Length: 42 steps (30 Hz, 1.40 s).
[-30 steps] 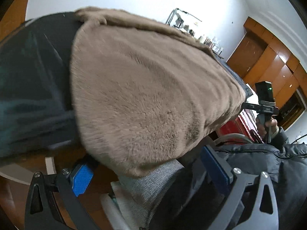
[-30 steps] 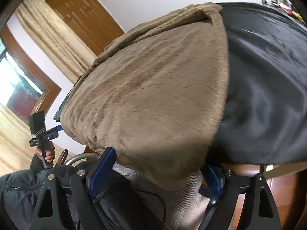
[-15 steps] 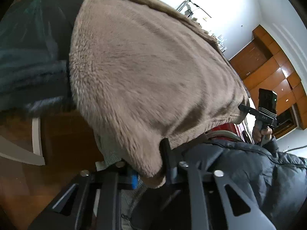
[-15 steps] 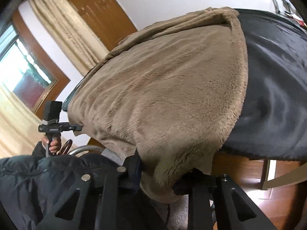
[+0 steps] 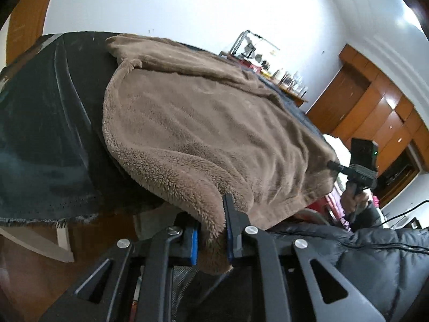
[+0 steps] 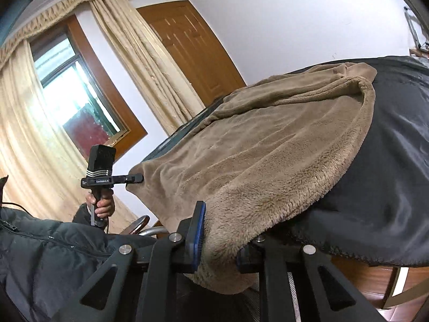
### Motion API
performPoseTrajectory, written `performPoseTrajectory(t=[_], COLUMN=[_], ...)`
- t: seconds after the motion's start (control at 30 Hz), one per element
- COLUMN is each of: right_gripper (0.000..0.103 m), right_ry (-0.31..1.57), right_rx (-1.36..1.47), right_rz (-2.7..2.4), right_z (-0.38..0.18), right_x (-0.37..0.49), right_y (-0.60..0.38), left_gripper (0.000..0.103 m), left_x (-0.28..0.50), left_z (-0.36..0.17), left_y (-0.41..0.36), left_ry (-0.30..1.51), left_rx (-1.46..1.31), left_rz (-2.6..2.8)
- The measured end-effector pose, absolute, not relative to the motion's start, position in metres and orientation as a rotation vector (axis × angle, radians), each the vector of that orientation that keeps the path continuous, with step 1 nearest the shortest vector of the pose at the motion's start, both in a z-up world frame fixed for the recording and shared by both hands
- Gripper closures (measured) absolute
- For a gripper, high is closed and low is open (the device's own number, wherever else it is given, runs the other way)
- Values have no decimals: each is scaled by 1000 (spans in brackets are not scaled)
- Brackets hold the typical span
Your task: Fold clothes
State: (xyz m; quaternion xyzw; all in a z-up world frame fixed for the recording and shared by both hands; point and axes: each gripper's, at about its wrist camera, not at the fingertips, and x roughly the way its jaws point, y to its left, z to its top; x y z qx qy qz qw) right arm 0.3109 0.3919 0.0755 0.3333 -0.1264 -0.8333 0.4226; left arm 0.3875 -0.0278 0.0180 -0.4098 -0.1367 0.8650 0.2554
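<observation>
Across a dark-draped surface (image 5: 45,139), a brown fleece garment (image 5: 203,123) lies spread out, its near hem hanging over the edge toward you. The plush side faces up, with a folded ridge of the same fleece running along the far side, and soft wrinkles run toward the near right corner.

Your left gripper (image 5: 210,237) has its blue-padded fingers (image 5: 195,244) closed down to a narrow gap on the near left corner of the hem, a tongue of fleece pinched between them and drooping below. Your right gripper (image 6: 218,244) holds the opposite near corner the same way, its fingers (image 6: 197,237) pressed in on a thick fold of the garment that bulges out beneath them. In the right wrist view the left tool's tip touches the far-left corner of the fleece, your hand (image 6: 102,205) wrapped around its grip; in the left wrist view the right tool meets the cloth at the right, gripped by your other hand (image 5: 354,198).

A black cloth (image 6: 388,161) covers the surface under the garment, its frayed hem hanging past the wooden edge. Your dark padded jacket (image 5: 362,255) fills the near foreground. Beyond stand a white wall, a wooden door (image 6: 187,51), cream curtains (image 6: 150,61) beside a window (image 6: 77,96), and wooden cabinets (image 5: 375,102) at the far right.
</observation>
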Motion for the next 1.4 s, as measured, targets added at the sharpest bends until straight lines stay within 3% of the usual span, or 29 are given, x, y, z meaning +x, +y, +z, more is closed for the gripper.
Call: performPoseTrajectory(t=[0.2,0.57,0.87,1.17,1.4], right_gripper=[84,84,84,84,84], right_ry=[-335,-387,-443,-354,-323], right_rx=[747,568,490,499,612], right_rz=[-2134,-2270,-2420,-2563,-2605], right_z=[95,142,184,204,188], right_x=[311,295,249,209,181], right_y=[394,399,406,391,387], left_gripper=[89,89,89,89,89], left_x=[377,357,302,250,229], left_z=[22,100,138,136,120], left_y=[-22,-53,-67,-77,-67], left_ry=[-445,-571,-668,-735,-661], left_rx=[-1065,-764,-695,-677,-762], left_rz=[2383,2558,2584,2580,2605])
